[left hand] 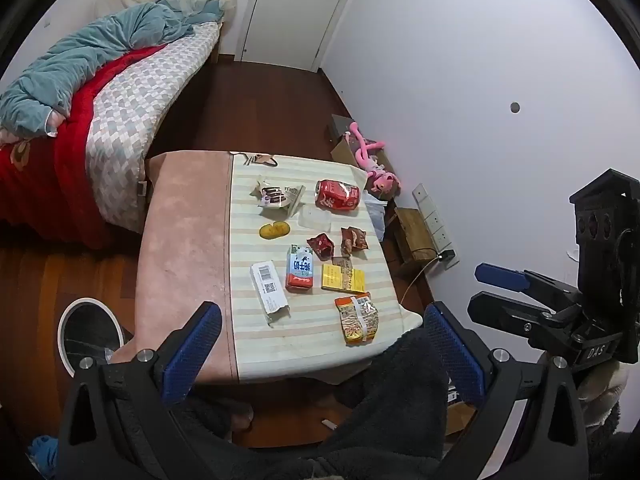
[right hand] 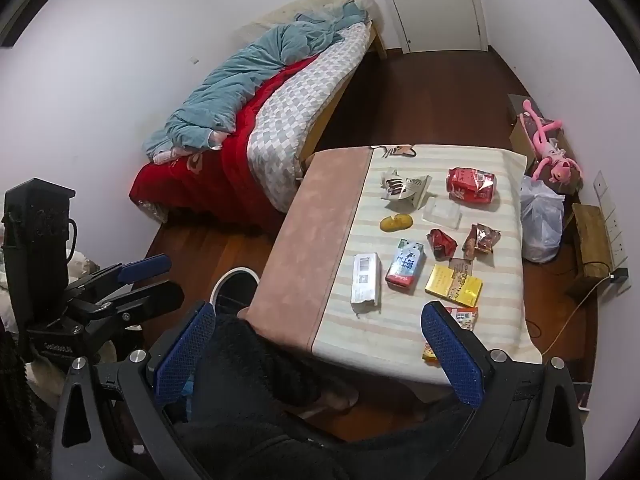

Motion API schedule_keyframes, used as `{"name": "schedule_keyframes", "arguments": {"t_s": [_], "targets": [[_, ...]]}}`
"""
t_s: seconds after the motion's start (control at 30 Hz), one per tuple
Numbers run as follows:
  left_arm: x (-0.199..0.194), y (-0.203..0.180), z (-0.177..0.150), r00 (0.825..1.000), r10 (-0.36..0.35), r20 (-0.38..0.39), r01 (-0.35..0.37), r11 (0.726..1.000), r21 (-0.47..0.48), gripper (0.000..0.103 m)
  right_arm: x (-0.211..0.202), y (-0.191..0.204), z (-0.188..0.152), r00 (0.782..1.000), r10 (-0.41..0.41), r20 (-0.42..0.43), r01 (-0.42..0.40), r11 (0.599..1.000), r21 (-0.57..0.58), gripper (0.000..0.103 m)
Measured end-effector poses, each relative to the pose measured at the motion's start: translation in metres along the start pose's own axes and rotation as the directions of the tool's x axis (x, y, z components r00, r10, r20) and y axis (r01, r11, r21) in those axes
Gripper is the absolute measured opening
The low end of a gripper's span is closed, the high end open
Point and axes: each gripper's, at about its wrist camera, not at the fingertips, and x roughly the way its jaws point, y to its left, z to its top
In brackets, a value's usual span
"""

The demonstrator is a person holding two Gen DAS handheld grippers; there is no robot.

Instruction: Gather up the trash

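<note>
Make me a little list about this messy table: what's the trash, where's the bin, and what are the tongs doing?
place: table beside a bed
trash: red can, milk carton, yellow box, white box, snack wrappers
bin: white-rimmed bin on the floor, left of the table
left tongs: open, empty
right tongs: open, empty

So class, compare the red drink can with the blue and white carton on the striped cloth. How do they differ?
The red drink can is round and dented; the blue and white carton is boxy with flat faces. The can lies near the far end of the striped cloth; the carton lies nearer the middle. Both lie on their sides, untouched.
</note>
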Motion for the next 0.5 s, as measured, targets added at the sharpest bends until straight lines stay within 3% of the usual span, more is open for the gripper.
{"name": "schedule_keyframes", "arguments": {"t_s": [0.5], "targets": [[0.0018, -0.0010, 0.0044, 0.999, -0.031, 0.005, 0.031, 1.000, 0.003, 0.103, -0.0017, -0.0066, 0.0001, 0.999, 0.036, -0.001, -0.036, 0.999, 0.018, 0.103]]}}
